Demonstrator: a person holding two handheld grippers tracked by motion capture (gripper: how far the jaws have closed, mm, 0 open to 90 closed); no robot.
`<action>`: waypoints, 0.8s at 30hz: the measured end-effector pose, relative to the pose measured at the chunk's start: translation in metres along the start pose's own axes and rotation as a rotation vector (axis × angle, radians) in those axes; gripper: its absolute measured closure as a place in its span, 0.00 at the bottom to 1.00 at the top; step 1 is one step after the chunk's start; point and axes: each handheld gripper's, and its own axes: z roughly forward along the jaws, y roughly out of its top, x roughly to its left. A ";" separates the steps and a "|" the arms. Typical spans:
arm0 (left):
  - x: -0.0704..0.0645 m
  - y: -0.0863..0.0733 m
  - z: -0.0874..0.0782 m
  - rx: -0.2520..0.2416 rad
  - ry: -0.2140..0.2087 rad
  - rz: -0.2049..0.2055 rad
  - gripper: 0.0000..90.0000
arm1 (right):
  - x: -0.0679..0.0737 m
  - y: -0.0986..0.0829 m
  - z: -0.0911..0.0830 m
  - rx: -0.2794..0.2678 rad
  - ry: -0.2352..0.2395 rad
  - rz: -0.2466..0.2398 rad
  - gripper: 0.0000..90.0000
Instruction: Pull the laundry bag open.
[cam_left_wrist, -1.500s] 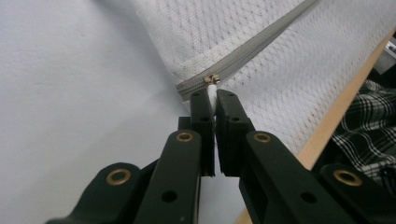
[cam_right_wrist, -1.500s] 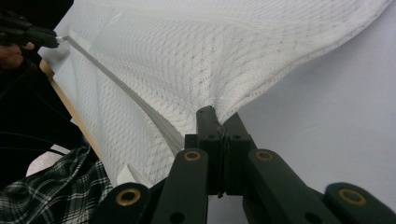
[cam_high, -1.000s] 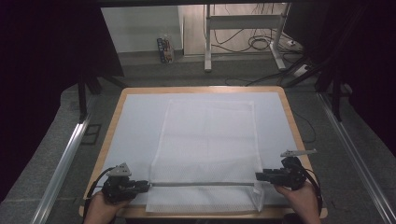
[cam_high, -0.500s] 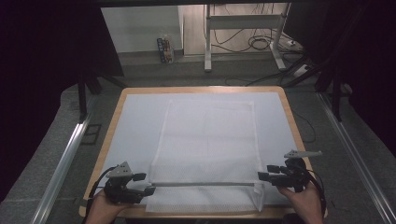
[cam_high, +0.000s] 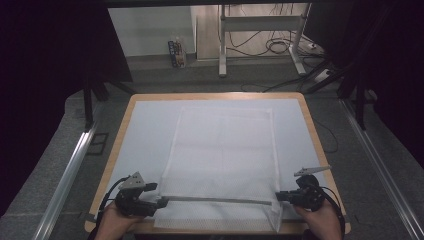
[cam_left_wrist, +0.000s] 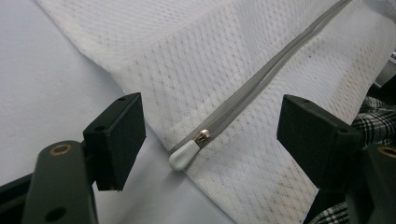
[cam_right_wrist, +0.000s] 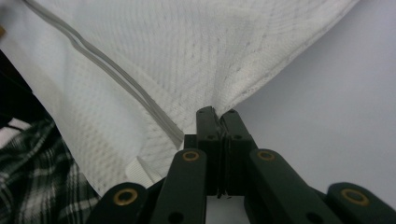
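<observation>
High view: a white mesh bag lies flat on the bench, zip near the front edge. Left gripper view: left hand-held gripper gapes wide around the zip pull. Right gripper view: right hand-held gripper is clamped on the bag's edge.

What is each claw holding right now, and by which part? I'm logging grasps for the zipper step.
The right claw is shut on the mesh bag, pinching its edge by the zipper's end. The left claw is open around the zipper pull, holding nothing.
</observation>
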 end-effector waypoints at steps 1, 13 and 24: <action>0.000 0.000 0.001 0.002 0.001 -0.002 0.26 | 0.000 -0.002 0.001 0.014 -0.005 -0.001 0.95; -0.007 0.006 -0.001 -0.012 0.091 0.021 0.12 | 0.004 -0.005 -0.018 -0.148 -0.104 -0.079 0.37; 0.003 -0.007 -0.013 0.047 0.314 0.065 0.04 | 0.000 -0.020 -0.028 -0.239 -0.196 -0.107 0.10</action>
